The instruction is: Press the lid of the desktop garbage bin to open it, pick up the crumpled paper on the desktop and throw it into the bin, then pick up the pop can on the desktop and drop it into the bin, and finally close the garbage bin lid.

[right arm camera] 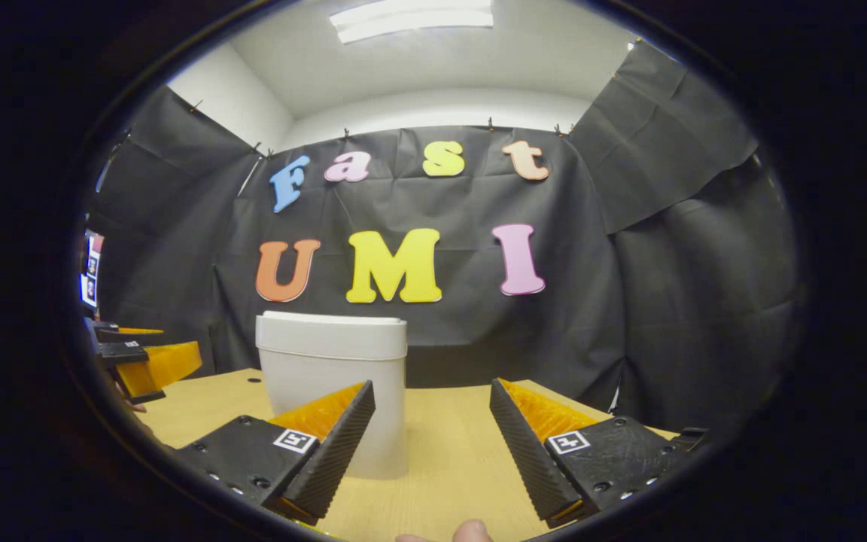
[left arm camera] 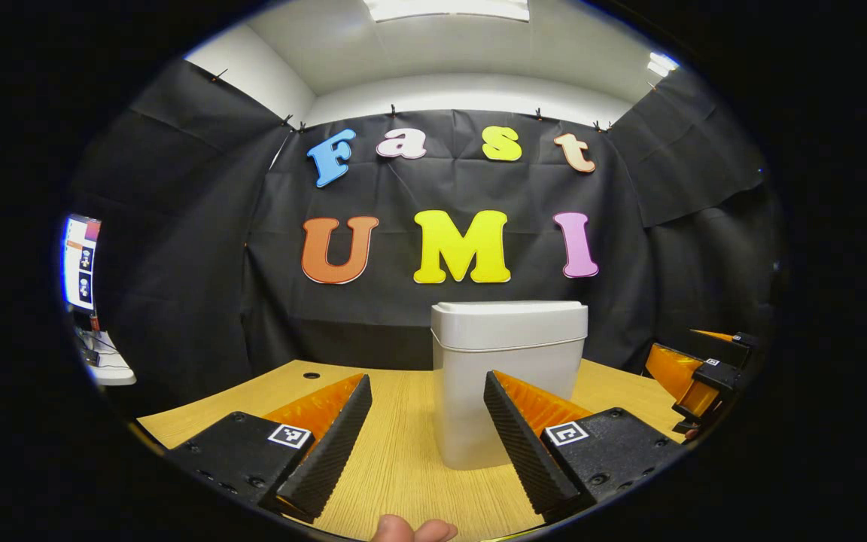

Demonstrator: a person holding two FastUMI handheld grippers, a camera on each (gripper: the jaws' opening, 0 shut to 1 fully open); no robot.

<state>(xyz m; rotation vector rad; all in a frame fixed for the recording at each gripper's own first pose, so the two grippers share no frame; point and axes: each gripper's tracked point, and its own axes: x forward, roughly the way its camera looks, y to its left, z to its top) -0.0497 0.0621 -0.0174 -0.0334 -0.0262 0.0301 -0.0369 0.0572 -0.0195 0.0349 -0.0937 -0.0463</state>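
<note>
A wooden desktop point(left arm camera: 403, 452) is spanning the booth. In the left gripper view, the left gripper point(left arm camera: 427, 391) is gaping wide, holding nothing; the closed garbage bin point(left arm camera: 509, 376) is standing just ahead, right of centre. In the right gripper view, the right gripper point(right arm camera: 432, 397) is likewise spreading wide, empty, with the bin point(right arm camera: 332, 376) ahead-left.

I see a wood-grain table point(left arm camera: 403, 452) spreading before me, with a small dark hole point(left arm camera: 311, 375) at its far left corner. Far off to the left a lit screen point(left arm camera: 81, 262) stands over a white shelf point(left arm camera: 106, 365). A ceiling light point(right arm camera: 412, 21) glows overhead.
</note>
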